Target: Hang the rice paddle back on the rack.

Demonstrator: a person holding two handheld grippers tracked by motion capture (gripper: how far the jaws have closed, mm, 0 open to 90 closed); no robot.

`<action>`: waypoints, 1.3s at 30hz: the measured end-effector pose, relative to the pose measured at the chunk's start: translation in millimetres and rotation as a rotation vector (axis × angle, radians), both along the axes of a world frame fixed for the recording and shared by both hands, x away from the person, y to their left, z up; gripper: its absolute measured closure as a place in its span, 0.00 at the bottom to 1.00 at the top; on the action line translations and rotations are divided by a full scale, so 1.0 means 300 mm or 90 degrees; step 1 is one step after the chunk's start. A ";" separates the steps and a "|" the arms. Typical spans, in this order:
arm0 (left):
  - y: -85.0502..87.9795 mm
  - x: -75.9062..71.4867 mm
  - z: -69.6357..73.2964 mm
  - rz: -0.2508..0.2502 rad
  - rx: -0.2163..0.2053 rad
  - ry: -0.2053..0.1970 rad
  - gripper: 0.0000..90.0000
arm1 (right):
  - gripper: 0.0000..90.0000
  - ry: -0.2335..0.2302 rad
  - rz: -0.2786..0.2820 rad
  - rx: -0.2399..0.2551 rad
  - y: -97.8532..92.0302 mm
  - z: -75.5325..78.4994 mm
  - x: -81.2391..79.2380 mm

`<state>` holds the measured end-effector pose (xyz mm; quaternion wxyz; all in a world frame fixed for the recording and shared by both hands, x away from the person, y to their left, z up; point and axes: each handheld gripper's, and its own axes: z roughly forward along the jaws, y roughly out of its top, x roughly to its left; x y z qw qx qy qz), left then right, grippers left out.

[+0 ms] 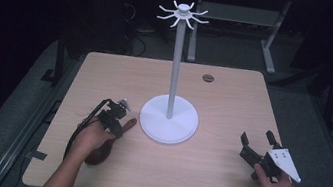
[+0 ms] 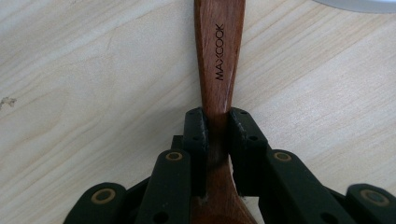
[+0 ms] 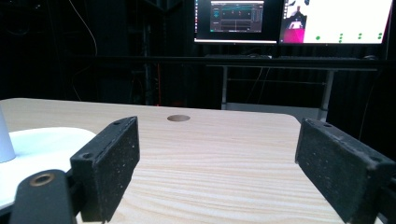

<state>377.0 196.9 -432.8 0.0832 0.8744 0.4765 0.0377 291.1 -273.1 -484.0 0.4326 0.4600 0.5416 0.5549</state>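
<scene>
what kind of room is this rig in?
Probably a lab or test workspace: a lone wooden table in a dark room, lit monitors behind it, and bare desk frames on carpet beyond.

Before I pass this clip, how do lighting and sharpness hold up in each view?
High view: table lit, surroundings nearly black, slightly soft. Left gripper view: bright and even, wooden spoon lettering crisp, left gripper sharp. Right gripper view: right gripper pads and tabletop clear, monitors glaring against a dark room.

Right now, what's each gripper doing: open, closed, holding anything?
Left gripper: closed on the wooden spoon handle, flat on the table.
Right gripper: open, holding nothing.
</scene>
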 end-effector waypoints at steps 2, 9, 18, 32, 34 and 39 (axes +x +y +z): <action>0.002 -0.001 -0.001 -0.003 -0.004 -0.003 0.86 | 0.14 0.000 0.001 0.000 0.000 0.000 0.000; 0.031 -0.010 0.013 -0.004 -0.058 -0.023 0.87 | 0.15 0.000 0.001 0.001 -0.001 0.000 0.001; 0.093 -0.035 0.052 -0.013 -0.138 -0.074 0.87 | 0.15 0.000 0.002 0.001 -0.001 0.000 0.001; 0.188 -0.087 0.099 -0.044 -0.263 -0.187 0.87 | 0.15 0.000 0.003 0.001 -0.001 0.000 0.001; 0.197 -0.092 0.107 -0.043 -0.281 -0.197 0.87 | 0.15 0.000 0.002 0.001 -0.001 0.000 0.001; 0.212 -0.106 0.128 -0.047 -0.338 -0.233 0.87 | 0.15 0.000 0.002 0.001 -0.001 0.000 0.001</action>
